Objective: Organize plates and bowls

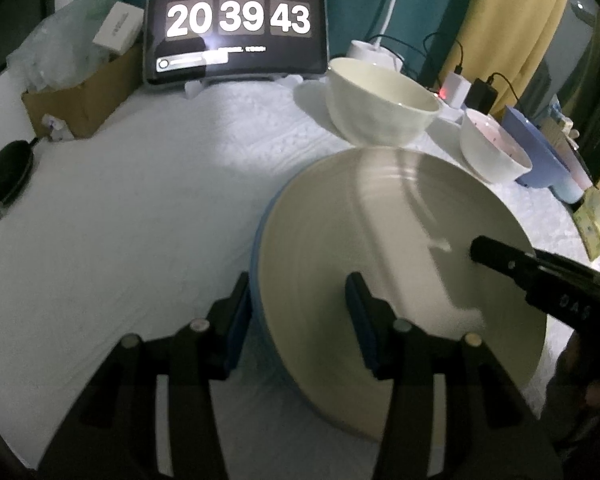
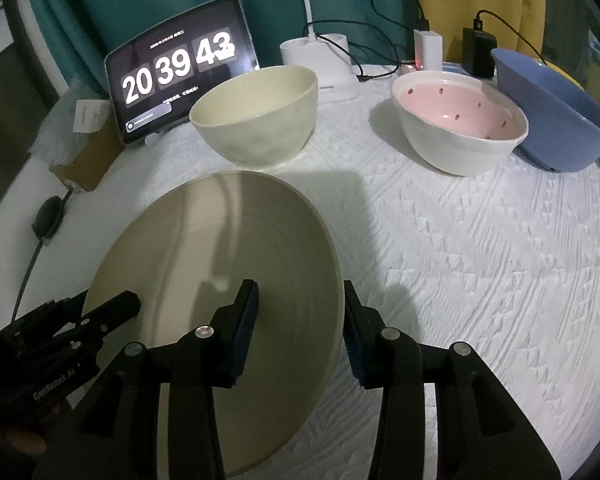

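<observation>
Plate-handling looks to be the step in hand: the cream plate (image 2: 220, 300) fills the lower centre of both views, tilted, with the left gripper (image 1: 298, 320) and right gripper (image 2: 300, 328) each spread wide astride opposite rims, neither visibly clamped. Next, I judge, both must close before lifting. Upper frame: cream bowl (image 2: 256, 120), pink-lined bowl (image 2: 460, 128), blue bowl (image 2: 552, 116); tablet clock (image 2: 180, 68) behind.
</observation>
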